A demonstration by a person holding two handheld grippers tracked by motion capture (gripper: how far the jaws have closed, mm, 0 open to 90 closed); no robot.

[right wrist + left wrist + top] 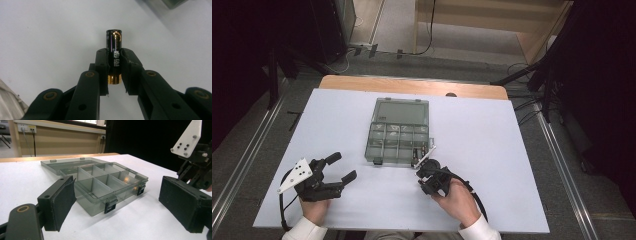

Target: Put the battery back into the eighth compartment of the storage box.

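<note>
My right gripper (114, 72) pinched a black battery (114, 53) with a shiny gold end, just by the open see-through box (398, 134) on the white table (492, 135). My left gripper (343, 167) was spread wide.

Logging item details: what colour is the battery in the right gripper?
Black with gold ends and pale lettering; the battery shows best in the right gripper view.

White table (492, 125), wood strip (412, 86) along its far edge. Metal rails (247, 155) on both sides. Cable (432, 35) on floor behind. Wall sockets (26, 128).
</note>
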